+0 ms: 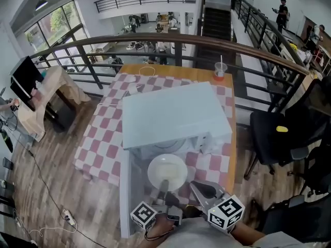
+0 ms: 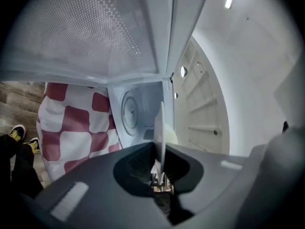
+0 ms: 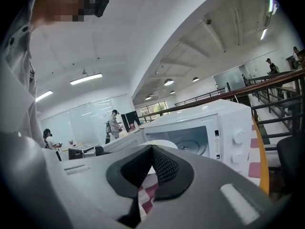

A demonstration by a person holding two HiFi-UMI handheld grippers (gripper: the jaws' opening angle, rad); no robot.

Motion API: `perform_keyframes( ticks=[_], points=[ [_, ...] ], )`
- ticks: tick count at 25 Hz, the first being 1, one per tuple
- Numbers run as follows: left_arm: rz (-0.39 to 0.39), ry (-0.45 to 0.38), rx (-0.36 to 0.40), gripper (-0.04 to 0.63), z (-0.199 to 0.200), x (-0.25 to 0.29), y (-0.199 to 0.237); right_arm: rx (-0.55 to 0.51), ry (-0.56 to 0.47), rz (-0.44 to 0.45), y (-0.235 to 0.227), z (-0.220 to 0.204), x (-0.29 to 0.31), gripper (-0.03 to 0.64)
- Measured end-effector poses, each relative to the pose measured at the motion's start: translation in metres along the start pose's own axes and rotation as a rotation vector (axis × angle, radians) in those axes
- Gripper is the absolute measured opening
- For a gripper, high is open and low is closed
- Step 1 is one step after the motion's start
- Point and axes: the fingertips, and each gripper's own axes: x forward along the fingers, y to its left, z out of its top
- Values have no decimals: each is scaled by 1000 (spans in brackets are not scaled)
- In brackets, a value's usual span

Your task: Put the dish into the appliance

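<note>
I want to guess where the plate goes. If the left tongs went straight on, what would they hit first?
Likely the inside of the open microwave: the left tongs, shut on the plate, point toward its turntable. Depth is unclear.

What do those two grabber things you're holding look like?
The left gripper and the right gripper look alike: smooth grey jaws with black bumpy pads inside. Each carries a white cube printed with black square markers. Light grey clothing shows just below them.
</note>
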Motion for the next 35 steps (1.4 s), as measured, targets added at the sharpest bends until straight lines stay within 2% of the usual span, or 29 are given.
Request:
perform_keyframes(
  ticks=[5,9,16,25,30,35],
  points=[
    [33,-20,13,25,9,30,19,7,-7,17,-21,9,15,0],
    [61,-25,-17,25,16,58,34,12,-8,22,-33,15,25,-2],
    [91,-35,-20,25,32,112,63,34,-3,27,-51,16,38,-2],
    [124,-25,22,25,61,177,84,61,18,7,-72,10,49,-1],
    [169,-37,4,27,73,199,93,60,20,4,-77,12,52,0],
    [177,-47,4,31,77,206,102,52,14,0,-78,12,51,-2]
  ],
)
